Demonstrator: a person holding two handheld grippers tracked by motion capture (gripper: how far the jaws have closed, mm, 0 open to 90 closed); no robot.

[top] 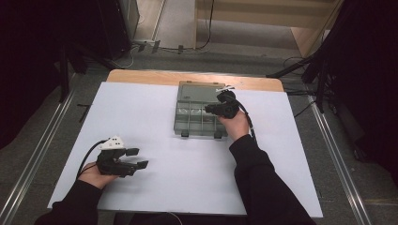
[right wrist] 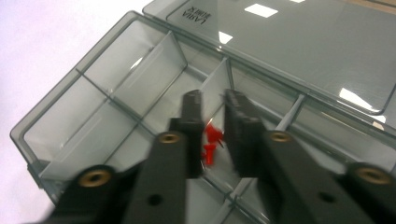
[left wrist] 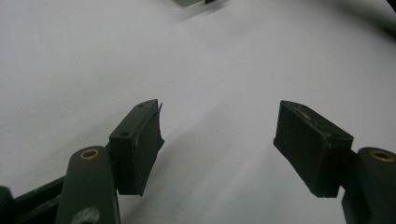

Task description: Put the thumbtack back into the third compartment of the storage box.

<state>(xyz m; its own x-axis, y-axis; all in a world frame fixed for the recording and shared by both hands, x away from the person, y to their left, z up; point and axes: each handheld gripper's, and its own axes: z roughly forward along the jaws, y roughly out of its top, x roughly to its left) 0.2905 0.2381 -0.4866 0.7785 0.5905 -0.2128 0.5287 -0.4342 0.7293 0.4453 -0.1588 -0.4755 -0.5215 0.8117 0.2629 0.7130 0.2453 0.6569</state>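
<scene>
The red pins (right wrist: 210,142) lie in one compartment of the open box (right wrist: 93,100), and from the right gripper view I count two or three of them, small and partly hidden between my jaws, so I cannot be sure of the number. The box sits toward the far middle of the table (top: 155,183), its lid (right wrist: 299,42) folded back flat behind it. My right gripper (right wrist: 214,128) is down inside that compartment with its jaws drawn close, a narrow gap between them and the pins showing in that gap; I cannot tell whether the pads actually pinch a pin or just bracket it. I judge this to be the pick: getting a pin between the pads. The next move, I think, calls for closing the last bit squarely on one pin's head or shaft without scattering the others, then lifting straight up clear of the dividers (right wrist: 163,74) just beside the jaws. My left gripper (top: 136,158) rests low on the near left of the table, well apart from the box, jaws wide apart and holding nothing, so it is free to steady the box if it slides.
</scene>
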